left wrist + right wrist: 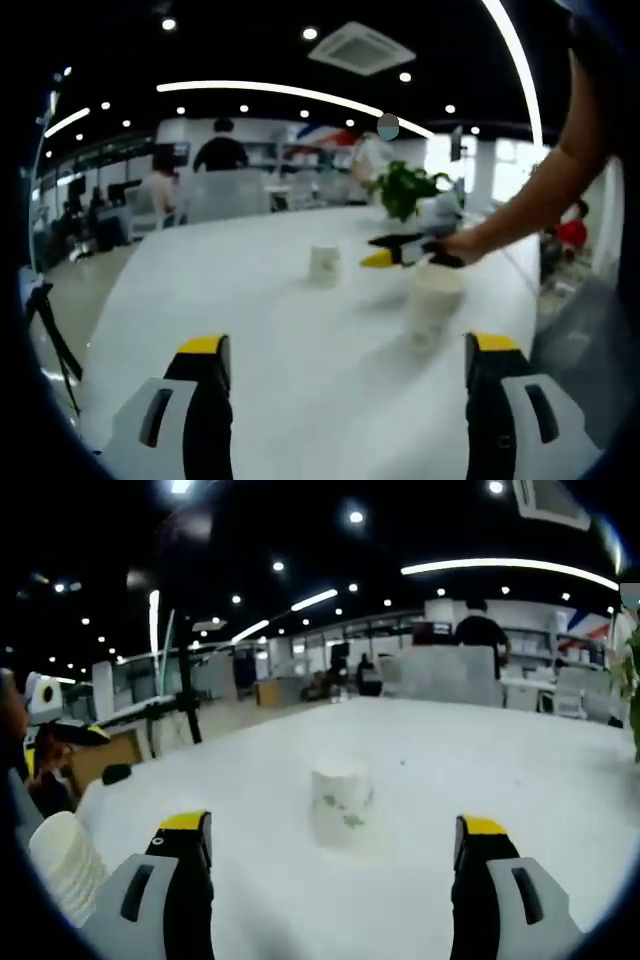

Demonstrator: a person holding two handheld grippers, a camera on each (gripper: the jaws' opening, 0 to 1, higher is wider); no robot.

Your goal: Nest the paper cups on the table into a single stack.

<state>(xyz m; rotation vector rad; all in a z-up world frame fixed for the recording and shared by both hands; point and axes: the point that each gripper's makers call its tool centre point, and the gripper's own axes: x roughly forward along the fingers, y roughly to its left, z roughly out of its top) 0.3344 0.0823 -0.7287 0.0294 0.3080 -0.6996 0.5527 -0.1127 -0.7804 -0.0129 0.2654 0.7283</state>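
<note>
- In the left gripper view, the left gripper (340,375) has its jaws spread wide with nothing between them, low over the white table (300,340).
- A small paper cup (324,263) stands upright, far out in the middle of the table.
- Nearer and to the right stands a taller stack of cups (436,296), also upright and apart from the small cup.
- The right gripper (405,250) comes in from the right, held by a person's hand (470,243). It sits just above the stack of cups, and its yellow tips point left. I cannot tell from this view if its jaws are touching the stack.
- A green plant (405,188) stands at the far side of the table.
- People (220,150) stand by desks far behind the table.
- In the right gripper view, the right gripper's jaws are spread wide and hold nothing.
- A paper cup with green marks (342,802) stands on the table just past the jaws, in the middle. The marks are too blurry to read.
- A stack of white cups (62,865) shows at the near left edge.
- No words can be read on anything.
</note>
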